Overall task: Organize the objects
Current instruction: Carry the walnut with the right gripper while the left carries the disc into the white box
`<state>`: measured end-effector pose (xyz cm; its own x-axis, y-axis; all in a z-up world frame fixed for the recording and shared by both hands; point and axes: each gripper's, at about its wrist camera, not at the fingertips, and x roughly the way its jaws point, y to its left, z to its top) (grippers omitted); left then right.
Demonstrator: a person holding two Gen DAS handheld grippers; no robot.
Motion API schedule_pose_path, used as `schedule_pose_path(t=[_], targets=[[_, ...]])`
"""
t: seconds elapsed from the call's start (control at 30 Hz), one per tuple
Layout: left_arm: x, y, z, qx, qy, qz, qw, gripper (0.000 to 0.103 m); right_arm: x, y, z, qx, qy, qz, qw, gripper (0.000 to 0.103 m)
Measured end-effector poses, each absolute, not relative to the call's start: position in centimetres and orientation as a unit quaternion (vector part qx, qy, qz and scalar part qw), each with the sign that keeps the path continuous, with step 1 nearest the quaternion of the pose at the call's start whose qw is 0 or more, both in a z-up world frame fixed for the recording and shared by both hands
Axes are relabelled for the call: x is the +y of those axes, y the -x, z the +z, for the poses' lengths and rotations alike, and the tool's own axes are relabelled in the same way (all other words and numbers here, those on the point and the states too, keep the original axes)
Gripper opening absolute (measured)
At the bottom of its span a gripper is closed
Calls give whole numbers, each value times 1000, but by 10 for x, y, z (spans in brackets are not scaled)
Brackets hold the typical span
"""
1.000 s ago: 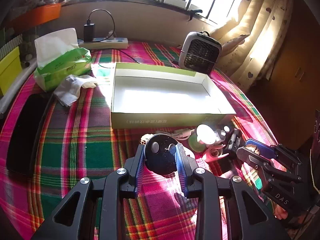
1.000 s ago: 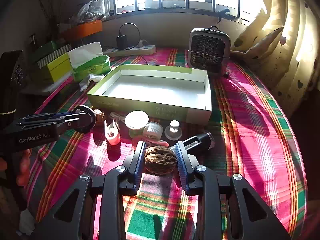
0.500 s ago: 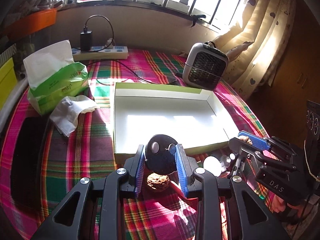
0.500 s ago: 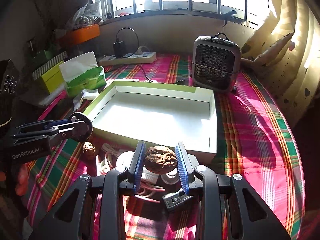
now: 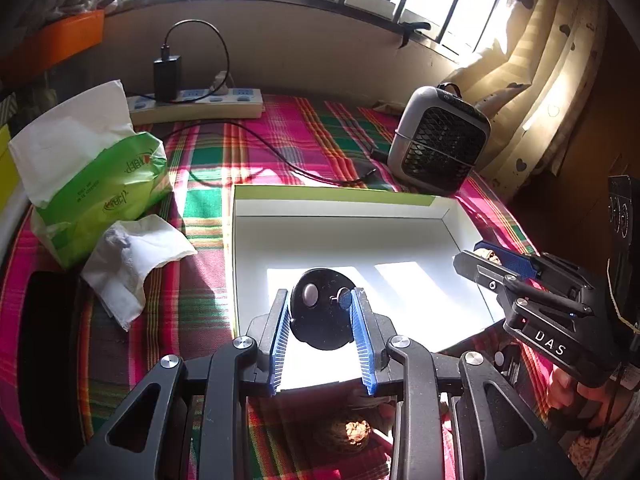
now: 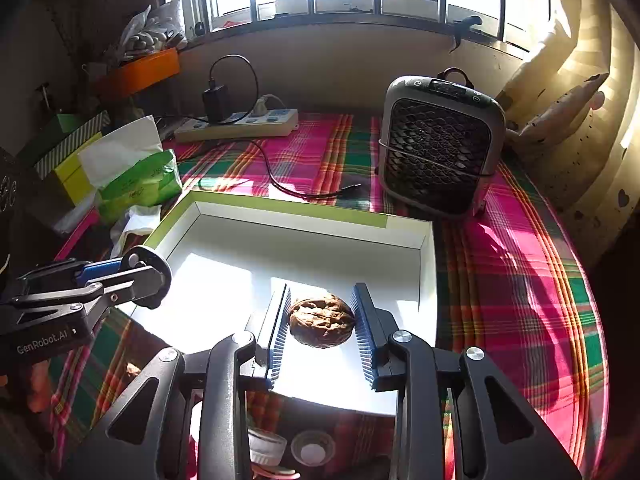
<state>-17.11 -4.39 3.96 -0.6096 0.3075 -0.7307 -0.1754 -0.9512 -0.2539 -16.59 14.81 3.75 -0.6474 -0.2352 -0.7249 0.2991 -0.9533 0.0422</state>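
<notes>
My left gripper is shut on a black round disc with two small silver studs, held over the near left part of the white open box. My right gripper is shut on a brown walnut, held over the near right part of the same box. Each gripper shows in the other's view: the right gripper at the box's right edge, the left gripper at its left edge. A second walnut lies on the plaid cloth under the left gripper.
A grey desk fan stands behind the box. A green tissue pack and a crumpled tissue lie to the left, with a power strip and its cable at the back. Small white jars sit in front of the box.
Both grippers have moved forward from the clutter in front of the box to above its near floor, carrying the disc and the walnut. Their grips have not changed.
</notes>
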Motion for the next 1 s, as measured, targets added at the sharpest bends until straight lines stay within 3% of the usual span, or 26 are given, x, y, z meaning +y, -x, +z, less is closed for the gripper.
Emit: schedule_pose_path(t=[1.0], targets=[[-27, 226, 19, -47, 448, 884, 128, 27, 141, 232, 4, 71, -445, -883, 131, 32]])
